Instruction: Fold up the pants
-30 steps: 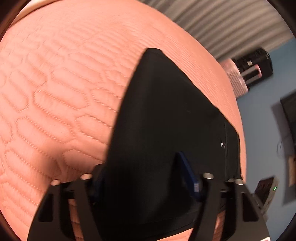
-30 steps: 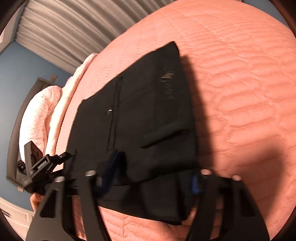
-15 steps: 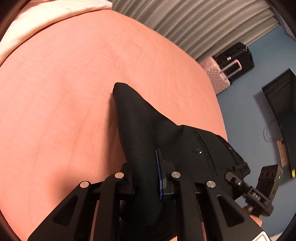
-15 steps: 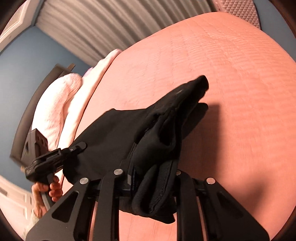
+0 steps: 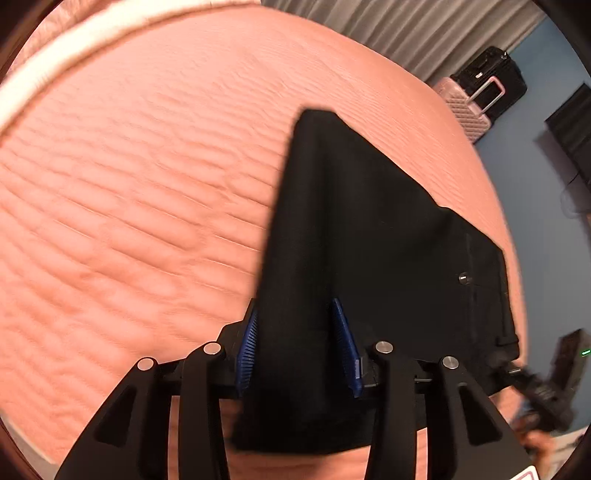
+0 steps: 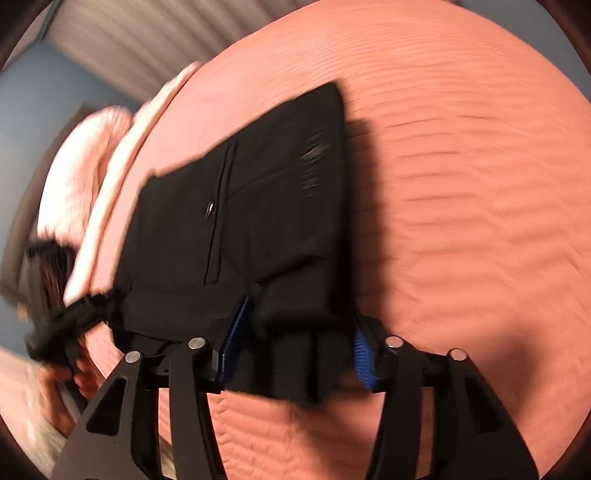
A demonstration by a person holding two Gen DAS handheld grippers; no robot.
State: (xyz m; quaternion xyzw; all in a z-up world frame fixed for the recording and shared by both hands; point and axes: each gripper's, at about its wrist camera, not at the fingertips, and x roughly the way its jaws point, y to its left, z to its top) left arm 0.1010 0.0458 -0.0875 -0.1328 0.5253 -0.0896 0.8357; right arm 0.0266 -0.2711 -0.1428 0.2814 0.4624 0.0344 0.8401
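Observation:
The black pants [image 5: 369,229] lie folded on the pink quilted bed [image 5: 129,206]. My left gripper [image 5: 299,347] stands open, its blue pads [image 5: 248,343] either side of a thick fold of the cloth. In the right wrist view the pants [image 6: 258,206] show a pocket seam and a small button. My right gripper [image 6: 295,343] is open too, with the near edge of the folded pants between its blue pads [image 6: 232,332]. The other gripper shows at each view's edge, the right [image 5: 543,398] and the left [image 6: 62,321]. Both views are blurred by motion.
White and pink pillows [image 6: 85,177] lie at the head of the bed. A pink suitcase [image 5: 465,110] and a black suitcase [image 5: 491,77] stand by the grey curtain [image 5: 406,33]. Blue wall [image 5: 532,155] beyond the bed's edge.
Half a second ago both grippers were shut on the lifted, bunched pants. Now the pants lie flatter on the bed and both grippers have opened around the cloth.

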